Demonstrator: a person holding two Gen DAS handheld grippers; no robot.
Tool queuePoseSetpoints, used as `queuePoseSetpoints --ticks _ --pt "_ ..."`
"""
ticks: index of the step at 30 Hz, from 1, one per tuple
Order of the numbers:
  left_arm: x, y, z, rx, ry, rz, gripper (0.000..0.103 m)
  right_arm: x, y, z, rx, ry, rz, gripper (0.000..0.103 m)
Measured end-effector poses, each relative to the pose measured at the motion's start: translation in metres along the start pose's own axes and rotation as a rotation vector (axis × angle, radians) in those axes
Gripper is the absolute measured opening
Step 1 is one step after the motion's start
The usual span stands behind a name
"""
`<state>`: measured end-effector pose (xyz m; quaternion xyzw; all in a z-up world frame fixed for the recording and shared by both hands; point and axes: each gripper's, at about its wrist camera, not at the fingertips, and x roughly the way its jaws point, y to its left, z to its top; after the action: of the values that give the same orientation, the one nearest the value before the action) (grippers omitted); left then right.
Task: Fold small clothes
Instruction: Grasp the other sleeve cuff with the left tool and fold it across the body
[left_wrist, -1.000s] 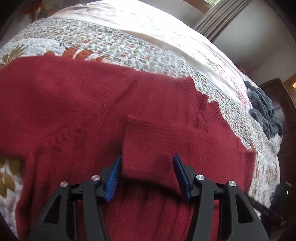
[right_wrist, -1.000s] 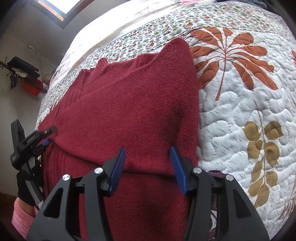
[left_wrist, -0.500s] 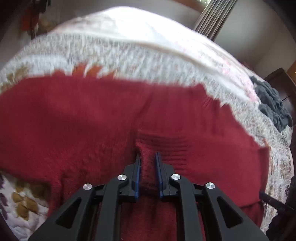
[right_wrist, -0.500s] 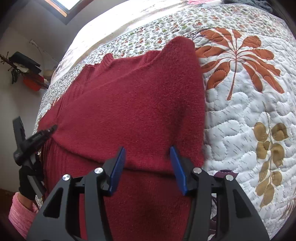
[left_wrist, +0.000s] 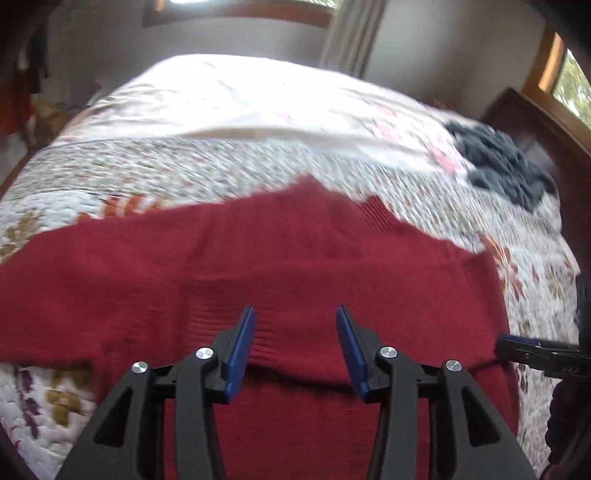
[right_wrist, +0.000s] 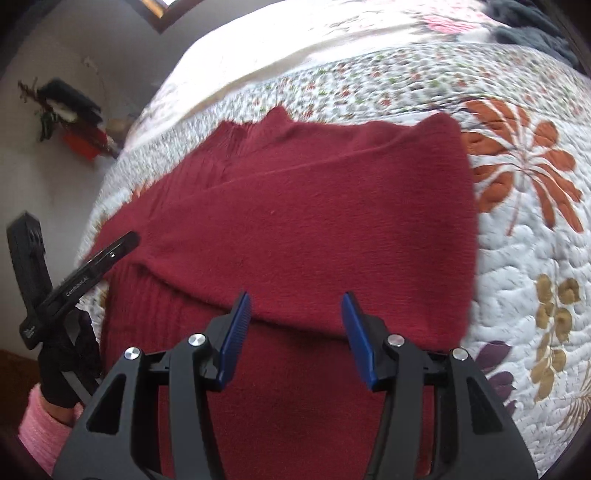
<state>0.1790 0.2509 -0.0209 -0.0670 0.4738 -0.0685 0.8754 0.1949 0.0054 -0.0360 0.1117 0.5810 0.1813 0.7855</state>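
- Your left gripper (left_wrist: 295, 347) has its blue-padded jaws spread apart with nothing between them; it hangs over the folded edge of the red sweater (left_wrist: 258, 266)
- Your right gripper (right_wrist: 295, 338) is likewise wide apart and empty, poised above the same garment (right_wrist: 306, 221)
- The sweater is a deep red knit with a soft, fuzzy face; ribbed bands show at the cuff just ahead of your left fingers (left_wrist: 242, 347) and along the collar further ahead
- It lies on the quilted bedspread (left_wrist: 184, 166), directly under and ahead of both grippers
- A sleeve or side panel is folded across the body: in the right wrist view the doubled layer ends in a rounded edge just beyond your right fingertips (right_wrist: 356, 338), with a single ribbed layer beneath the gripper
- In the left wrist view the garment's long axis runs left to right across the gripper's line, with the ribbed collar pointing away ahead and to the right
- In the right wrist view the collar sits far ahead and to the left, and a straight side edge runs along the right, next to the orange leaf print (right_wrist: 524, 162)
- A dark grey garment (left_wrist: 506, 166) is heaped far ahead to the right of your left gripper, well apart from the sweater
- Your gloved left hand (right_wrist: 64, 365) and pink sleeve (right_wrist: 38, 428) show to the left of the right gripper
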Motion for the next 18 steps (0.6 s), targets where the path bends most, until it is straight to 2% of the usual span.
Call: queuePoseSetpoints --ticks 4,7,10,18 --pt "0.036 0.005 -0.014 -0.007 0.096 0.034 0.046 0.03 -0.002 -0.004 0.002 0.075 -0.063 0.05" --pt "0.039 0.007 -0.023 0.017 0.082 0.036 0.045 0.041 -0.009 -0.009 0.004 0.083 -0.056 0.05" --pt "0.041 0.0 -0.029 0.068 0.07 0.071 0.045 0.044 -0.01 -0.012 0.014 0.068 -0.059 0.051" --pt "0.048 -0.002 -0.025 0.031 0.07 0.094 0.047 0.054 -0.004 -0.004 0.028 0.08 -0.104 0.056"
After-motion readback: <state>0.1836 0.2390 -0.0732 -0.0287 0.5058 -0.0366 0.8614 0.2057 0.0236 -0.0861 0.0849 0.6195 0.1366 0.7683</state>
